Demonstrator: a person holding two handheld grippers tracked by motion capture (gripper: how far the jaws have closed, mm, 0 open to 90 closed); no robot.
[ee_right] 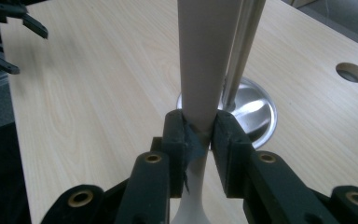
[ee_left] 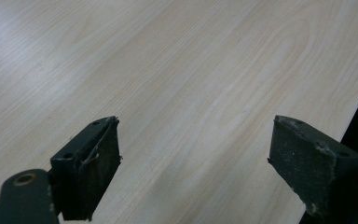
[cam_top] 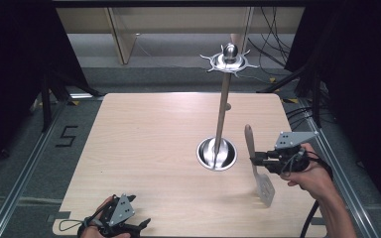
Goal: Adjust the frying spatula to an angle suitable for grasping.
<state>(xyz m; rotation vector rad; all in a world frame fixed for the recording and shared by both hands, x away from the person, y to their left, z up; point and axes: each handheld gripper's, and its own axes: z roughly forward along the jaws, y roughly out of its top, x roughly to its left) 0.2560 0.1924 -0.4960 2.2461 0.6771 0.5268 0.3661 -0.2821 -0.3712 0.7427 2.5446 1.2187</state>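
A black "5" [cam_top: 67,136] marks the floor at the left of the high view. Lower right, the right tongs [cam_top: 254,159] point left, level, clamped on a spatula [cam_top: 257,168] (blade down, handle up) held above the tabletop [cam_top: 149,144] beside the stand [cam_top: 218,152]. Bottom left, the left tongs [cam_top: 141,224] gape empty.

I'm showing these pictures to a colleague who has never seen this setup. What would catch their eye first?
Most likely the tall metal stand right of the table's centre, a pole rising from a shiny round base to a spiky hook crown. Next, the slotted spatula held upright just right of the base, its handle clamped in the right tool. The left tool rests open at the near edge.
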